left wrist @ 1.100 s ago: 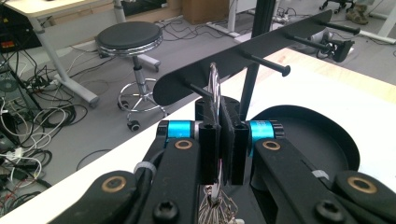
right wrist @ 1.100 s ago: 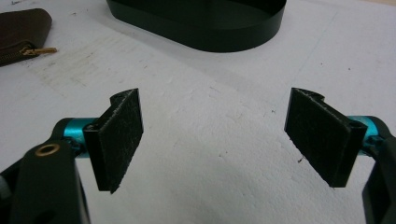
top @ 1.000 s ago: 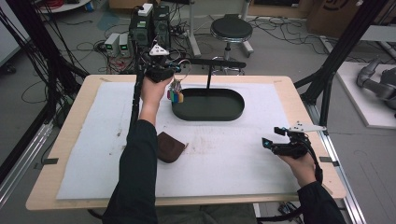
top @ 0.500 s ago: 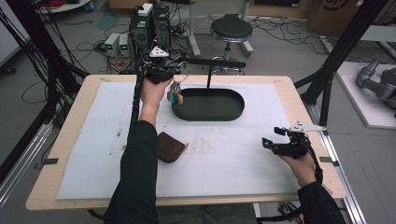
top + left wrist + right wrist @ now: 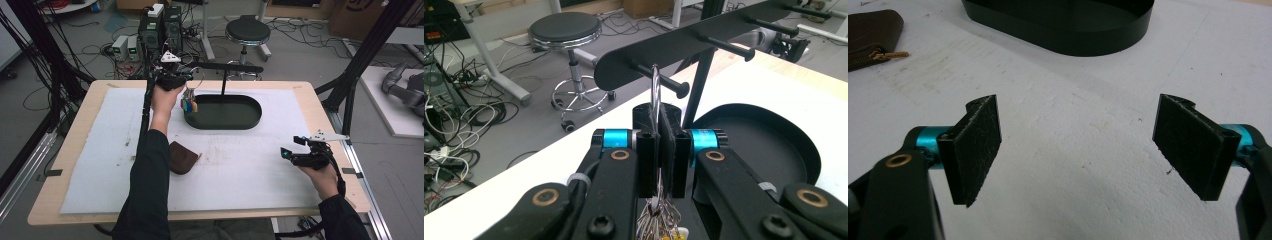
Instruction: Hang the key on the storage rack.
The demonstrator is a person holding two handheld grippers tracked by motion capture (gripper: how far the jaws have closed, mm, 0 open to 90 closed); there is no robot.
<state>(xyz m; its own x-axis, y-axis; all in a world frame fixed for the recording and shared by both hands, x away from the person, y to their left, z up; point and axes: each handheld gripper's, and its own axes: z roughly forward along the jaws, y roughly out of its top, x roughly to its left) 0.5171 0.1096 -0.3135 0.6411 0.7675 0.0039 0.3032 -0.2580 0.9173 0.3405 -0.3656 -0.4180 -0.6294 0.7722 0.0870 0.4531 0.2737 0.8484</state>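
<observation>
My left gripper (image 5: 190, 79) is raised at the far left end of a black rack (image 5: 235, 66) with several pegs. It is shut on a metal key ring (image 5: 655, 90), and small coloured keys (image 5: 189, 105) hang below it. In the left gripper view the jaws (image 5: 659, 120) pinch the ring, whose top crosses the nearest peg (image 5: 669, 84); whether it is hooked over the peg I cannot tell. My right gripper (image 5: 287, 152) rests low at the table's right side. Its pads (image 5: 975, 145) stand wide apart above bare white mat, so it is open.
The rack's post rises from a black oval tray (image 5: 250, 120) at the back middle. A brown zip pouch (image 5: 181, 157) lies on the white mat (image 5: 240, 170) by the left forearm. A stool (image 5: 247, 30) and cables stand on the floor beyond the table.
</observation>
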